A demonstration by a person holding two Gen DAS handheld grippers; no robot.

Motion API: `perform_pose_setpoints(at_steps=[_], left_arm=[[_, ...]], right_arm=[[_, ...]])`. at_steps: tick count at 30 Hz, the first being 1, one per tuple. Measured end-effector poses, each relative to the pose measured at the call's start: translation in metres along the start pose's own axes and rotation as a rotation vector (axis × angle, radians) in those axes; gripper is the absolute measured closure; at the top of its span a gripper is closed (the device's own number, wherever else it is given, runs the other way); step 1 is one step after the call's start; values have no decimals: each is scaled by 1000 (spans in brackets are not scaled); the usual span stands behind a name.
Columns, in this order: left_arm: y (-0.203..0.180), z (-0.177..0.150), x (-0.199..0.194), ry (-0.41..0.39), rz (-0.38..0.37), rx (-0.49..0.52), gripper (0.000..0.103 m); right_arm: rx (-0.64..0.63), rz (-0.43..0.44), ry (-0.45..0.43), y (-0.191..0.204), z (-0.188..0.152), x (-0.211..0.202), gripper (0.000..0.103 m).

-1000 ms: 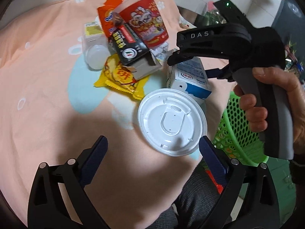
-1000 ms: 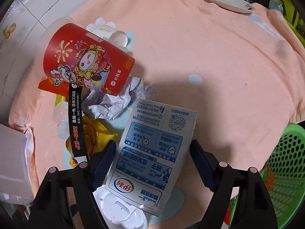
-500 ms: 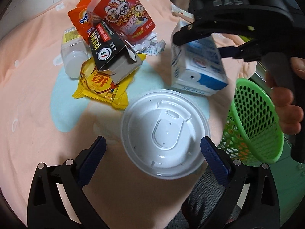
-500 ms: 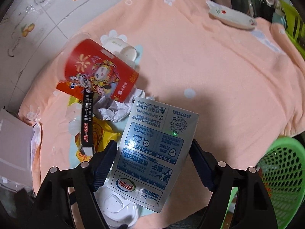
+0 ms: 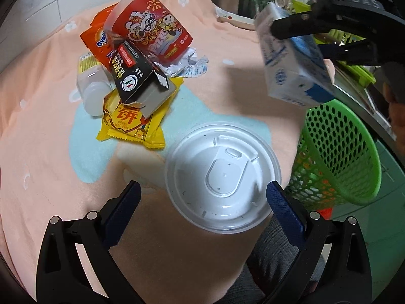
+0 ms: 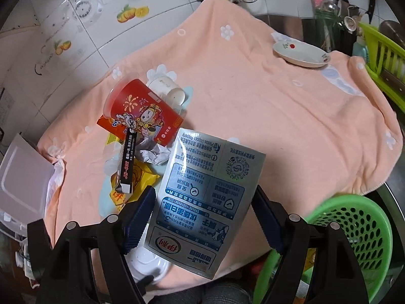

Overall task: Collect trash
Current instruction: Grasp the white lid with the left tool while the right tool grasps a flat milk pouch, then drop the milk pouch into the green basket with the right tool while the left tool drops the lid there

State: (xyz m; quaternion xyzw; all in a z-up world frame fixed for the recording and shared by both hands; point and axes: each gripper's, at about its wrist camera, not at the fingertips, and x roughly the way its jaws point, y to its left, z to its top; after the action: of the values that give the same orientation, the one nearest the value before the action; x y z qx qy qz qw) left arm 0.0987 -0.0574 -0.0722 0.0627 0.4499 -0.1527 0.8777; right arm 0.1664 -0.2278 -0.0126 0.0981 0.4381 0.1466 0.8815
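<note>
Two grippers are in my feeds above the peach cloth (image 5: 38, 131) covering the worktop. At far left on it lies a white plastic bottle (image 5: 93, 93), and just beside it the heap: a yellow snack packet (image 5: 131, 124) at the bottom, a black carton (image 5: 141, 83) across it, an orange wrapper (image 5: 98, 43) and a red paper cup (image 5: 152, 30) on its side, with crumpled foil (image 5: 187, 65) at the cup's base. My left gripper (image 5: 202, 202) has its fingers spread wide, and the white lid (image 5: 222, 179) lies flat on the cloth, mostly between them, its right edge close to the right finger. Further right, my right gripper (image 6: 202, 215) has its fingers clamped on the milk carton (image 6: 205, 202), held in the air clear of the cloth. At far right, past the worktop's edge, sits the green basket (image 5: 339, 152).
</note>
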Motion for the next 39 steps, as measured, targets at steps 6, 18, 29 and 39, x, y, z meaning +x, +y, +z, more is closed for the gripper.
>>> perform_pose_setpoints(at_steps=[6, 18, 29, 39], left_arm=[[1, 0, -14, -31, -41, 6, 5], [-2, -11, 2, 14, -53, 96, 5], [9, -4, 7, 16, -103, 72, 5], [6, -4, 2, -24, -131, 64, 22]], right_arm=[[-5, 5, -9, -10, -11, -16, 29], [-7, 19, -7, -19, -33, -30, 29], [-24, -5, 7, -33, -55, -37, 29], [38, -102, 29, -84, -79, -43, 29]])
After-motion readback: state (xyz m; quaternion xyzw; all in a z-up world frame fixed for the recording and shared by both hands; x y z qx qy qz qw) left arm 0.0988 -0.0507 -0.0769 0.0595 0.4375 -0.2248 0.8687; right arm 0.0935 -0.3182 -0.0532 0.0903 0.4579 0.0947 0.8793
